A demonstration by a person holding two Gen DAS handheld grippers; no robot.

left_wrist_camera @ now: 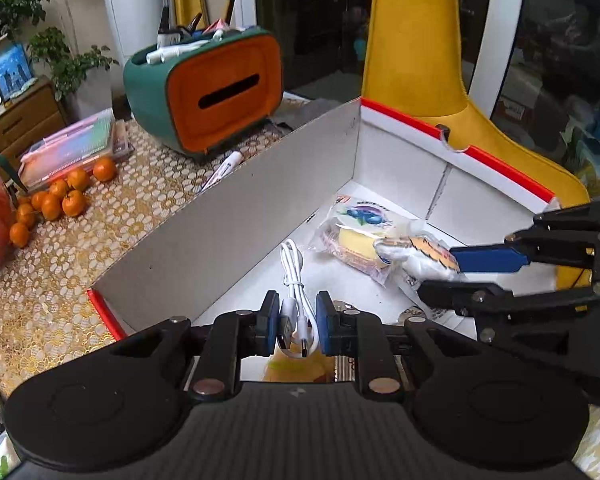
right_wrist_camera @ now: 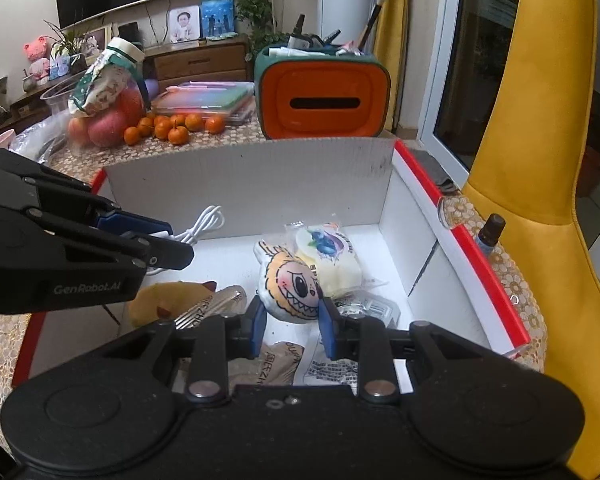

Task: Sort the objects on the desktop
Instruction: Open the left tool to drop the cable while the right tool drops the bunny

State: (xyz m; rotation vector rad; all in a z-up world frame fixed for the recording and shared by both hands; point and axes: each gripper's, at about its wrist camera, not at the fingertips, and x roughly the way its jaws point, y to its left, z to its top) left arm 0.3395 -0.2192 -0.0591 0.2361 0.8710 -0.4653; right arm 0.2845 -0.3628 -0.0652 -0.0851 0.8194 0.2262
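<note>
A white cardboard box with a red rim [left_wrist_camera: 260,184] [right_wrist_camera: 252,188] sits open on the table. My left gripper [left_wrist_camera: 297,320] [right_wrist_camera: 178,240] is shut on a coiled white USB cable [left_wrist_camera: 292,264] [right_wrist_camera: 206,220] and hangs over the box's left part. My right gripper [right_wrist_camera: 292,326] [left_wrist_camera: 440,276] is shut on a small white plush toy with a toothy cartoon face [right_wrist_camera: 290,280] [left_wrist_camera: 416,254], held low inside the box. Right behind the toy lies a wrapped blueberry snack [right_wrist_camera: 328,254] [left_wrist_camera: 360,228].
Inside the box also lie a yellow plush [right_wrist_camera: 164,300], wrapped cutlery [right_wrist_camera: 216,306] and brown packets [right_wrist_camera: 276,364]. Behind the box stand an orange and green tissue holder [left_wrist_camera: 220,92] [right_wrist_camera: 324,100], tangerines [left_wrist_camera: 60,200] [right_wrist_camera: 172,126] and stacked cases [left_wrist_camera: 68,148]. A yellow chair [right_wrist_camera: 540,160] and a small bottle [right_wrist_camera: 490,232] are at the right.
</note>
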